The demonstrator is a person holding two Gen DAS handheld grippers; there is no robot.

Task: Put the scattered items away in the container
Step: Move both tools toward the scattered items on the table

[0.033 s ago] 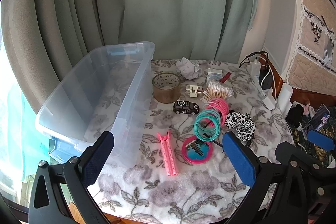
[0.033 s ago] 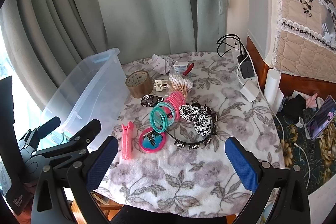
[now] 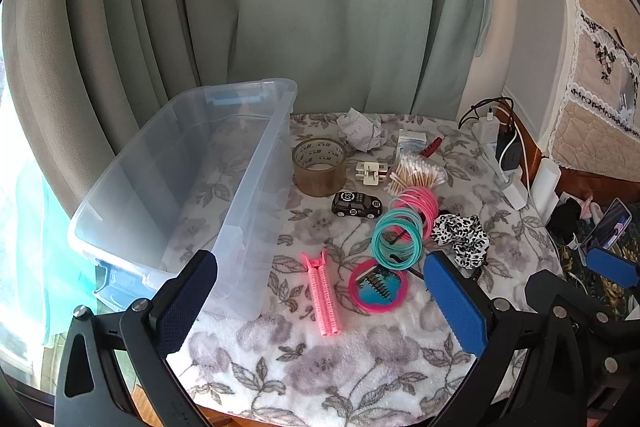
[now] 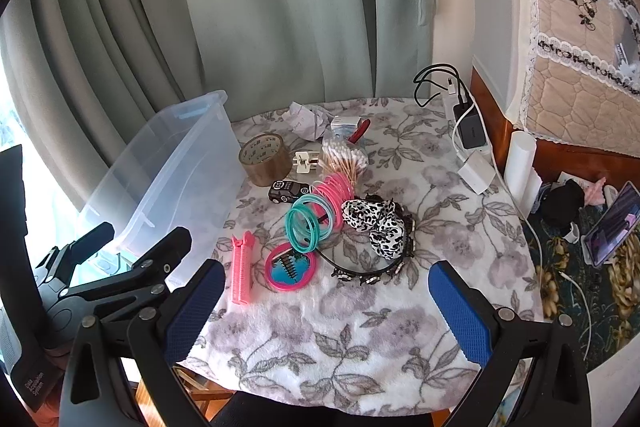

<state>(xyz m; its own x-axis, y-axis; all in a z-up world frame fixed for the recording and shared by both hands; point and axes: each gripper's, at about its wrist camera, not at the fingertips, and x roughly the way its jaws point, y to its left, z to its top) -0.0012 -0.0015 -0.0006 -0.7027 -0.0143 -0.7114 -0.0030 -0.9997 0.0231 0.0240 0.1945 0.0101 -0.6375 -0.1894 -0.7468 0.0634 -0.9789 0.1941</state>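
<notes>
Nothing moved — clear bin holds nothing, both grippers' fingers spread.

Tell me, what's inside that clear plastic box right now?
Nothing: the clear plastic box looks empty, only the floral cloth showing through its bottom. Its nearest corner hides behind the left gripper.

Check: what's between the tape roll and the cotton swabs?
A white plug adapter lies between tape roll and cotton swabs; both wrist views show it.

Clear glossy plastic container on fuzzy floral cloth; crumpled paper.
</notes>
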